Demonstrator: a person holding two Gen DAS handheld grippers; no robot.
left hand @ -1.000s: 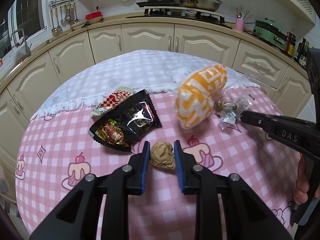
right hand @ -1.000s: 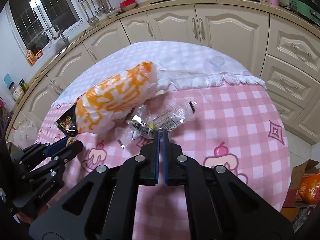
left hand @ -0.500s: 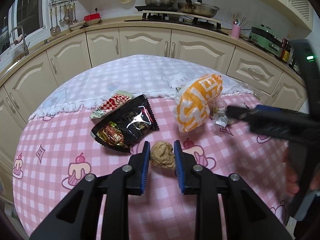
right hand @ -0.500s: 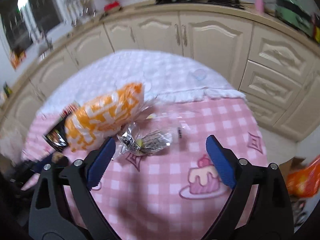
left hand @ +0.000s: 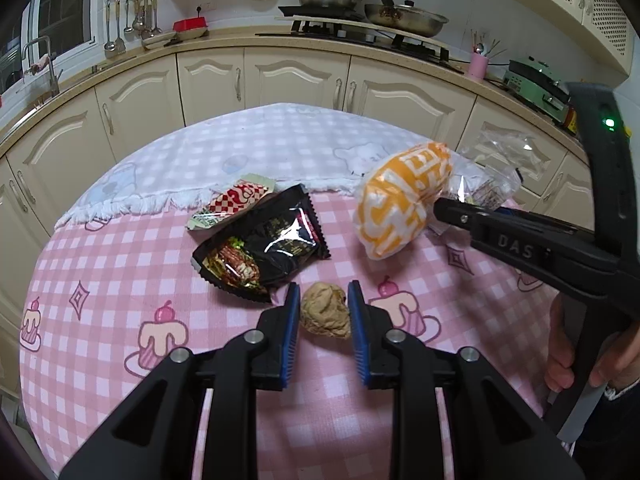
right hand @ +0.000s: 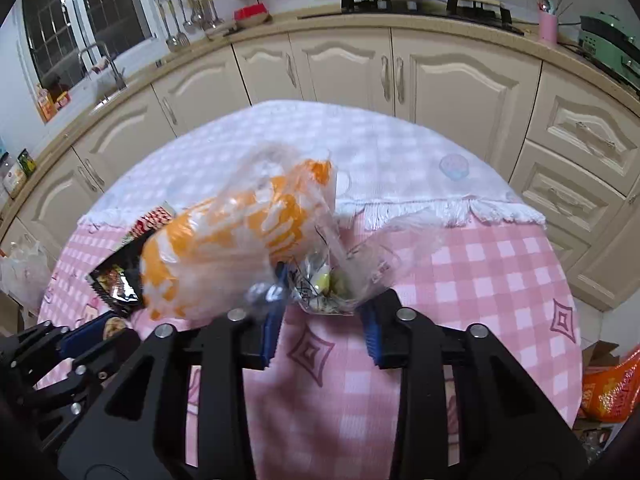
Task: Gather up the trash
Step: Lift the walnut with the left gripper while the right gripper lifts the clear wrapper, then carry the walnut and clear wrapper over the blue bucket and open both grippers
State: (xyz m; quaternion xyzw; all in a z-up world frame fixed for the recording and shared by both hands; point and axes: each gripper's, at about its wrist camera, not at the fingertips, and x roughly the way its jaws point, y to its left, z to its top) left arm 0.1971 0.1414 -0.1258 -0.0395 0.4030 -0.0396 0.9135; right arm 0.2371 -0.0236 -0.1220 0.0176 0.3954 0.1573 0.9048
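Cream kitchen cabinets [left hand: 288, 80] curve behind a round table [left hand: 100, 280] dressed in a pink checked cloth printed with cupcakes, its far half covered by a white fringed cloth [left hand: 248, 152]. Snack litter lies scattered across the pink cloth. A crumpled brown paper ball [left hand: 325, 315] rests near the table's front edge, bracketed by the blue-padded fingers of the left gripper [left hand: 322, 312], whose jaws stand apart on either side of the ball with a sliver of cloth showing at each pad, so nothing is gripped. Just beyond the ball lies a black snack wrapper [left hand: 266, 246], with a red-and-white checked wrapper [left hand: 234, 199] touching its far edge at the fringe line. To the ball's right and farther back sits a puffed orange-and-white bag [left hand: 404, 204]. Beside that bag, on the side away from the black wrapper, is a crinkled clear plastic wrapper [right hand: 332, 284] holding yellowish scraps. The right gripper [right hand: 322, 320] reaches in at this clear wrapper, its jaws spread wide and the plastic lying between the fingertips, loose and unclamped; motion blur in the right wrist view smears the orange bag and the film around it. From the left wrist view, the right tool enters from the side, the person's hand [left hand: 576, 348] wrapped around its handle.
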